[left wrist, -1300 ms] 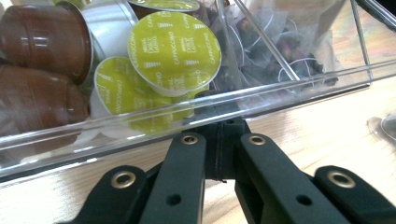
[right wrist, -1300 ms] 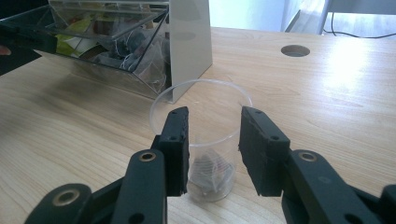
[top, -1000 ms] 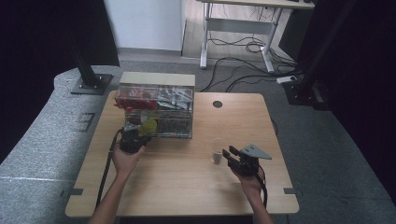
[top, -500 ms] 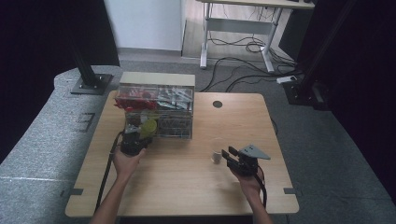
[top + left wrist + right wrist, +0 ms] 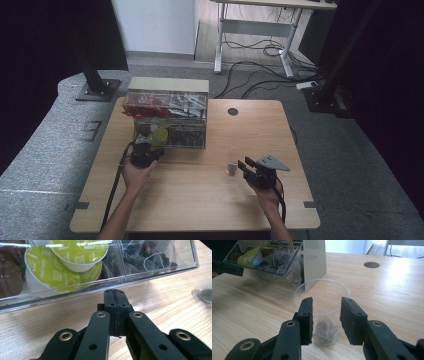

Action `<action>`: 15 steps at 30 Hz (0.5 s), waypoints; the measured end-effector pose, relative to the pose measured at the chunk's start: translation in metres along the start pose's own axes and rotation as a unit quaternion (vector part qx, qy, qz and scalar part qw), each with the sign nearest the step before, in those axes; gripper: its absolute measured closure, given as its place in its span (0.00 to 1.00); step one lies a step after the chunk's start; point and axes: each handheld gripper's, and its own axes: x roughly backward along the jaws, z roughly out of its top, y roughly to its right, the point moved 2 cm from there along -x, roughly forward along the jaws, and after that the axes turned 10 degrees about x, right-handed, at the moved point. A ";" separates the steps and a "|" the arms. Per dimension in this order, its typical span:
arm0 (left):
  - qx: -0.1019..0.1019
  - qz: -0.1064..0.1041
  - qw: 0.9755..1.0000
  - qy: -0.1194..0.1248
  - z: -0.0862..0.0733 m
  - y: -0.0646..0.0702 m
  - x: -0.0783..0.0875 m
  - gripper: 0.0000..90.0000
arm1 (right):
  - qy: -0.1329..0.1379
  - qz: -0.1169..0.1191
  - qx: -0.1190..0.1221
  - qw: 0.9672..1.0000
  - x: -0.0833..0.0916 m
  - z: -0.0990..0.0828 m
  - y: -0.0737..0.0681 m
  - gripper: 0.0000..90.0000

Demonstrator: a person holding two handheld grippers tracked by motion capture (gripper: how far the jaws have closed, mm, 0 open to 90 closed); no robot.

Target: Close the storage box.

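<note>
- Wooden worktop (image 5: 200, 200) again, grey floor and cables behind. Did anything change in the last second? Can't spot it.

- Pretty much nothing lol. In the high view both hands sit where they were a second ago, and the clear organiser (image 5: 170, 120) left of centre hasn't budged either. It reads as a pause between steps, not a move. The left gripper (image 5: 116, 293) has its jaws pressed flat together with nothing in them, parked just short of the open drawer's front wall (image 5: 150, 272).

- So no fresh bag picked up?

- Nope, jaws empty. The green-lidded pods (image 5: 65, 255) fill the upper left of the left gripper view, and the tea bags (image 5: 150, 255) sit in the next compartment, upper right. Guess is the person either just finished a drop-off or is about to go in for another.

- And the cup?

- The clear plastic cup (image 5: 324, 293) stands upright, dead centre in the right gripper view and right of centre in the high view (image 5: 231, 167), well apart from the organiser. One pyramid tea bag (image 5: 325, 331) lies at its bottom. The right gripper (image 5: 326, 302) has its jaws partly open, framing the cup's near side. They don't look clamped on it, though contact is hard to call. The cup is thin and see-through, probably squashes easily.
</note>
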 end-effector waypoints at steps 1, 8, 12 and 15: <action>-0.003 -0.001 1.000 0.002 0.000 0.001 0.000 1.00 | 0.000 0.000 -0.001 1.000 0.000 0.000 0.000 0.69; -0.016 -0.010 1.000 0.014 -0.007 0.008 0.006 0.97 | -0.002 0.000 -0.001 1.000 0.000 -0.001 0.000 0.67; -0.027 -0.017 0.999 0.012 -0.011 0.012 0.008 0.83 | -0.001 -0.003 -0.002 1.000 0.001 -0.001 0.000 0.63; -0.038 -0.020 0.999 0.010 -0.015 0.015 0.010 0.70 | -0.001 -0.008 -0.002 1.000 0.003 -0.001 0.003 0.57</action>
